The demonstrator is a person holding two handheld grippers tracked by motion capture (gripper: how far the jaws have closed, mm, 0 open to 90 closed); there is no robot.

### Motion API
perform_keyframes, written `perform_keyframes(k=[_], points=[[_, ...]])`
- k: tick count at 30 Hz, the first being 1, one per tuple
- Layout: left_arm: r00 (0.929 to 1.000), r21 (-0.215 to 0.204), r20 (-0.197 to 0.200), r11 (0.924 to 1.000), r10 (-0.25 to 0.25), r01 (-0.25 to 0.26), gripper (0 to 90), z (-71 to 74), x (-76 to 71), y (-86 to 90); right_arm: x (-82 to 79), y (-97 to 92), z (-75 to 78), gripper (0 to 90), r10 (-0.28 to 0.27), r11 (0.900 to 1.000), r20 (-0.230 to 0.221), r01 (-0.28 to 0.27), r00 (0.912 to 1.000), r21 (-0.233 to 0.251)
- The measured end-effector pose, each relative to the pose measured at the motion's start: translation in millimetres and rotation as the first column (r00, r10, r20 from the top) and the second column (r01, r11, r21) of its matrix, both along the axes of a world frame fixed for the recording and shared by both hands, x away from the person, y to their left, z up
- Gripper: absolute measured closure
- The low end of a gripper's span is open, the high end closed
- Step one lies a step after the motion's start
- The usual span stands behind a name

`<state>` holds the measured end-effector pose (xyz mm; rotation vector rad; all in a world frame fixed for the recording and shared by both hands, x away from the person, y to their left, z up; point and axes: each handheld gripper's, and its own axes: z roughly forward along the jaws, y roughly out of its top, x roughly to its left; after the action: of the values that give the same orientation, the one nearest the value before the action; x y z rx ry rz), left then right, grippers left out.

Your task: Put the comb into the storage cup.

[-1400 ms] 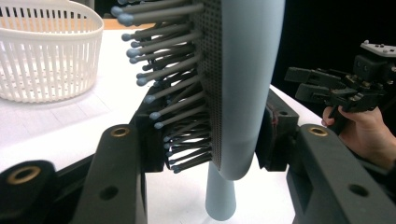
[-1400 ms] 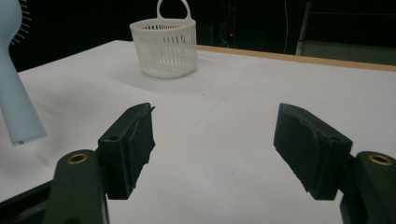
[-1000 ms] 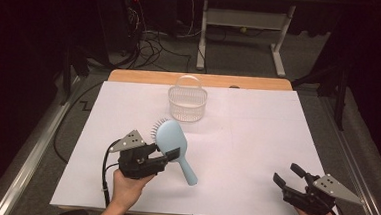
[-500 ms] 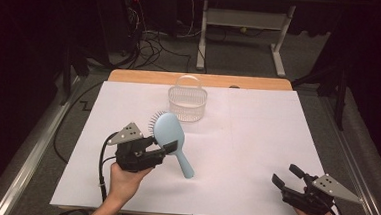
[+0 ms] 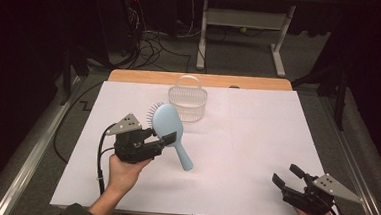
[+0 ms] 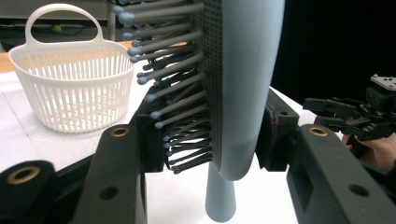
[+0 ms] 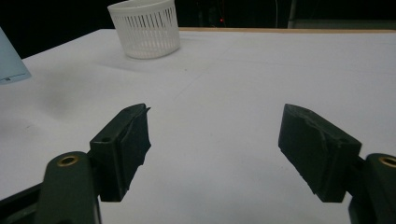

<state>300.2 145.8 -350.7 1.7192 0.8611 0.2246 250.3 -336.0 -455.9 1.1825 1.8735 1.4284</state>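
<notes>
A light blue hairbrush (image 5: 169, 134) is clamped by its head in my left gripper (image 5: 164, 138), held above the white table cover with the handle slanting down to the right. In the left gripper view the pads press both sides of the hairbrush (image 6: 243, 88), bristles facing left. A white slotted basket (image 5: 188, 101) with a loop handle stands at the back middle, just beyond the brush, also seen as the basket (image 6: 70, 88). My right gripper (image 5: 287, 177) rests open near the front right corner, nothing between its jaws (image 7: 215, 149).
The table (image 5: 256, 141) is covered in white paper with a wooden strip along its far edge. Metal rails run down both sides. Cables and a desk frame lie on the dark floor behind.
My left hand has lifted the hairbrush off the table and drawn it slightly left and up. The right gripper has stayed where it was.
</notes>
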Motion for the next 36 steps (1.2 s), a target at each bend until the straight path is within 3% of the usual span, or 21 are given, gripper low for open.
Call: perform_keyframes(k=[36], points=[[0.999, 0.021, 0.026, 0.9991, 0.037, -0.038, 53.8, 21.7, 27.0, -0.9, 0.3, -2.1, -0.6, 25.4, -0.017, 0.9998, -0.007, 0.017, 0.9998, 0.009]])
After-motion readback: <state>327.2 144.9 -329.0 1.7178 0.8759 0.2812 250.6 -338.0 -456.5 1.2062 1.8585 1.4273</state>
